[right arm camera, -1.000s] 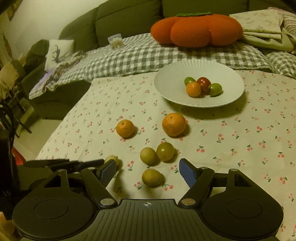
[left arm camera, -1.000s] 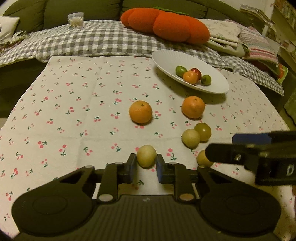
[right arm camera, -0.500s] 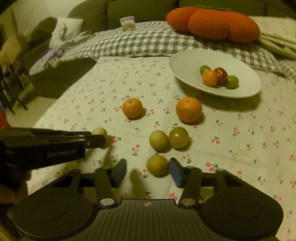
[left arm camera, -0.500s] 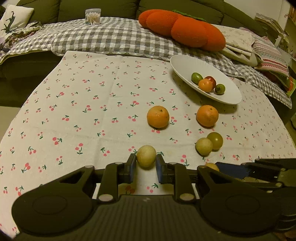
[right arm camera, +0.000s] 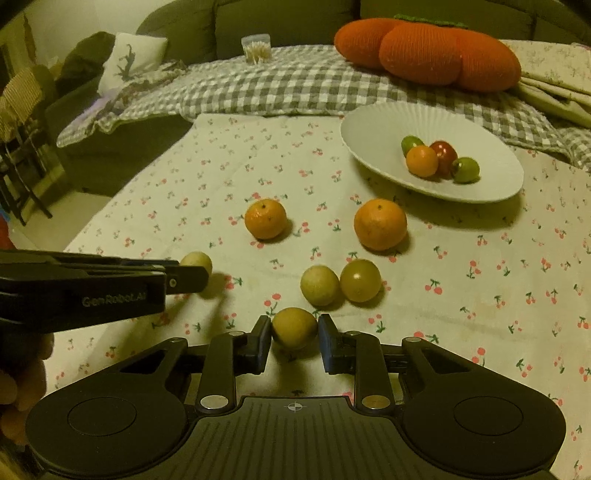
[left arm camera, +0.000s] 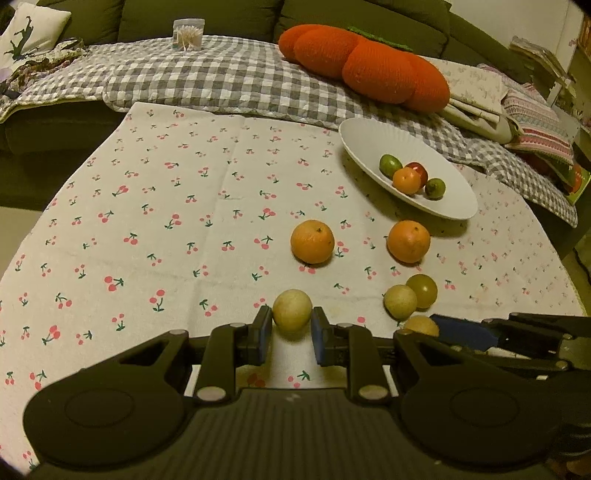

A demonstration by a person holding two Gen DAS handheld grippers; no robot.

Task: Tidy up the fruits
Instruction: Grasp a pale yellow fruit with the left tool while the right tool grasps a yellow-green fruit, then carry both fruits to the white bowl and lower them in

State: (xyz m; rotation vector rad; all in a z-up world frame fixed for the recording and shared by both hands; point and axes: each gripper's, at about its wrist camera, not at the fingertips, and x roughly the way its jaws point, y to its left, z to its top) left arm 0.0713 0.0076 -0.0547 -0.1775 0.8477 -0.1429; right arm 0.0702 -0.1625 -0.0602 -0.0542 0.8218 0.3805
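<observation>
Fruits are mid-pickup: left claw (left arm camera: 291, 330) grips a pale fruit (left arm camera: 291, 309) on the surface (left arm camera: 147, 229); right claw (right arm camera: 294, 338) grips a yellow fruit (right arm camera: 294, 328). Next, I judge: lift both toward the plate (right arm camera: 373, 122) at one o'clock.

Dim yellowish light, dark green sofa (right arm camera: 229, 29), grey checked blanket (left arm camera: 221, 77), orange pumpkin-like cushion (left arm camera: 369, 62), perhaps bare floor

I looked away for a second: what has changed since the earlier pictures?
The right gripper closed on a yellow fruit on the cloth. The left gripper stayed shut on its pale fruit. The plate, oranges and other fruit kept their places.
</observation>
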